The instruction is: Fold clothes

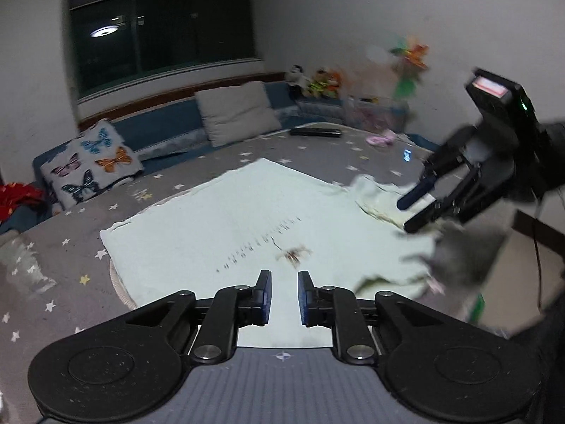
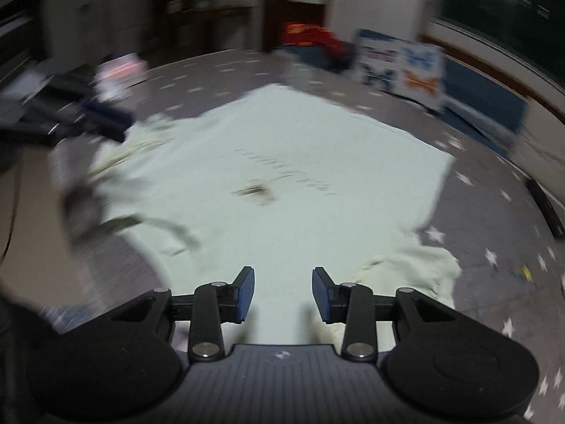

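Left wrist: pale shirt (image 1: 247, 219) flat, long axis diagonal.

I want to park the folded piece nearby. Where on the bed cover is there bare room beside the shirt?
Free: the starred cover between the pale shirt and the butterfly pillow, and the strip below the grey pillow. Crowded: the shirt's bunched side near the right gripper, and the toy corner.
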The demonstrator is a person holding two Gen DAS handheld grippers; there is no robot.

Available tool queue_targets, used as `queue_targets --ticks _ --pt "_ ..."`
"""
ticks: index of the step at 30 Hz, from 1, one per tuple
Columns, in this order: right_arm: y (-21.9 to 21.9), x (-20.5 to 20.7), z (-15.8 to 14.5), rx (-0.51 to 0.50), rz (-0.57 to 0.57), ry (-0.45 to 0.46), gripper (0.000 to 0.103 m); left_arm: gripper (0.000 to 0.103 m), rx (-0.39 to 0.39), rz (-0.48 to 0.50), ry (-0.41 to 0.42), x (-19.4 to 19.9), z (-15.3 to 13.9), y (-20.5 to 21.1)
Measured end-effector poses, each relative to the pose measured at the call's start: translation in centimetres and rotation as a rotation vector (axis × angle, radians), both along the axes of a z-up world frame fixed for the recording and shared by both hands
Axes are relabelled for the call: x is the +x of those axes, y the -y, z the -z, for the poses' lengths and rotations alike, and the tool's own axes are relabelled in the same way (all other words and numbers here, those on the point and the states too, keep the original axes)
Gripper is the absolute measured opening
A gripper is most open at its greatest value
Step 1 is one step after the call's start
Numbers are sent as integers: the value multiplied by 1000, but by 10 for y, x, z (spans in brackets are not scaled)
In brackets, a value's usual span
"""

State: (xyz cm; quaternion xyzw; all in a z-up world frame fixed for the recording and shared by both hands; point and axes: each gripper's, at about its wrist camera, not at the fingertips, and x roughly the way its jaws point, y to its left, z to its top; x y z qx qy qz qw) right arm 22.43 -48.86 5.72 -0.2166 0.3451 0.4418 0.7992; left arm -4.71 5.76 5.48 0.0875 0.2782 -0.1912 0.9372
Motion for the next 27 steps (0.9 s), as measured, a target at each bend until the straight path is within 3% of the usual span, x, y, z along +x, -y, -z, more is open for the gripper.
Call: queue_targets --ticks 7,13,18,23,27 --pt "1 43 22 88 176 -4 36 17 -74 -13 -62 43 29 30" --pt "-1 82 45 124 302 -47 36 17 -55 11 -116 42 50 42" --pt "10 90 44 161 391 -53 36 17 -53 12 -154 37 60 42" --pt "-8 98 42 214 343 -56 36 25 -48 15 -162 34 65 47" --pt "8 98 39 215 388 -48 36 27 -39 18 -160 32 64 48"
